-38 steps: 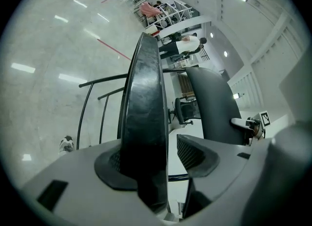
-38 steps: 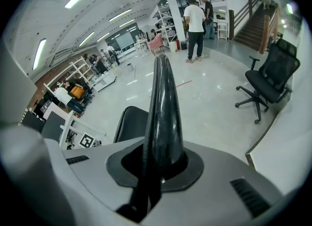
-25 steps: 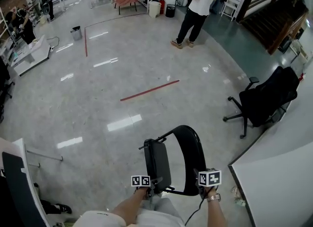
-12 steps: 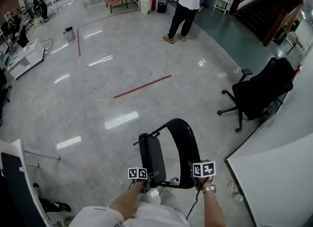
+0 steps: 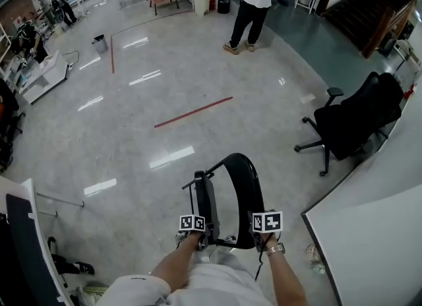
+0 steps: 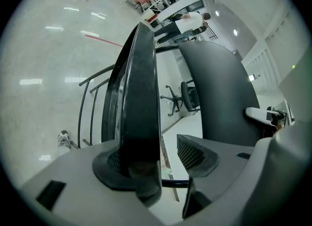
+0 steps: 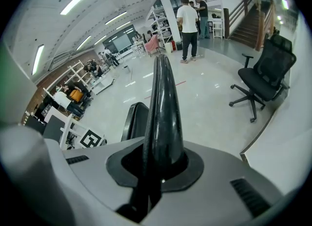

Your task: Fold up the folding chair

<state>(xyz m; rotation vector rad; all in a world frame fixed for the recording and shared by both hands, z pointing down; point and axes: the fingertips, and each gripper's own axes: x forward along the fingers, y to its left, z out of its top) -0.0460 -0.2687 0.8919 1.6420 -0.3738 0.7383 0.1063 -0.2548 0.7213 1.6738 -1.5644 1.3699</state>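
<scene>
At 6 o'clock in the head view stands the folding chair [image 5: 227,199]. The right gripper [image 7: 161,164] clamps narrowly on the backrest [image 5: 249,183]. The left gripper [image 6: 158,154] stands wide, with the seat [image 5: 206,202] against one jaw only. The seat's long axis runs 12-to-6, and the backrest lies at its 3 o'clock, so closure likely goes that way.

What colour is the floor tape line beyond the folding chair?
Red; the thin straight tape line shows best in the head view.

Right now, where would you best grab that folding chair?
Probably its backrest, along the thin top edge, from above and behind, as the right gripper does: that rim is slim enough for jaws. The tipped-up seat sits between the left gripper's open jaws.
</scene>
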